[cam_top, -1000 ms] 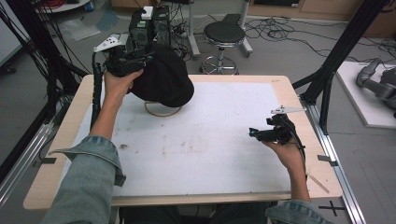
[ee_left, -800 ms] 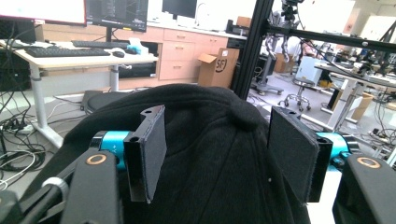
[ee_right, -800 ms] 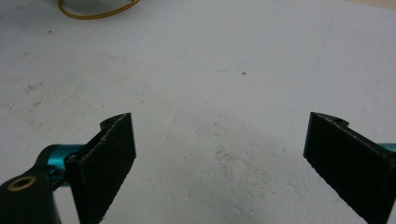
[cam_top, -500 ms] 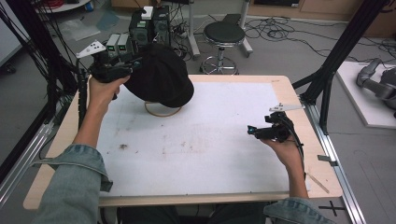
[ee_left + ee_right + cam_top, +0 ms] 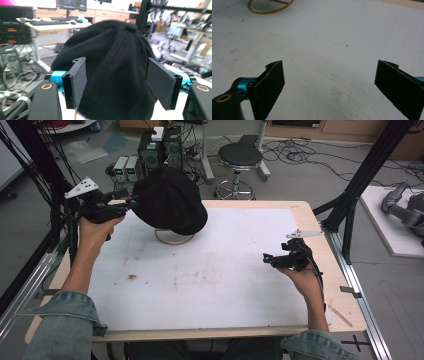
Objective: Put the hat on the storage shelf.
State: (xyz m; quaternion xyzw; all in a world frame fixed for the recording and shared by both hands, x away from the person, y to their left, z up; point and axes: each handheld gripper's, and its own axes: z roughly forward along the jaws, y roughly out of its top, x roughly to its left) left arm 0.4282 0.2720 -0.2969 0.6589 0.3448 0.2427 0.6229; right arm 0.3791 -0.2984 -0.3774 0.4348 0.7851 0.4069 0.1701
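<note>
A black cap sits raised on a stand with a gold wire ring base at the back of the white table top. My left gripper is level with the cap's left side, and its tips point at it. In the left gripper view the cap rises just beyond the left gripper. Its jaws have just been opening, and the pads stand apart from the fabric. My right gripper hovers open over the table's right side. Between the right gripper's jaws is bare table, with the ring base far off.
Black frame posts stand at the table's right edge, and more stand along the left. Behind the table are a round stool and computer boxes with cables on the floor. A grey device lies on a white board at the right.
My left gripper has come off the cap and drawn back to the left, with its jaws wider. The cap stays on its stand. The right gripper has kept still.
</note>
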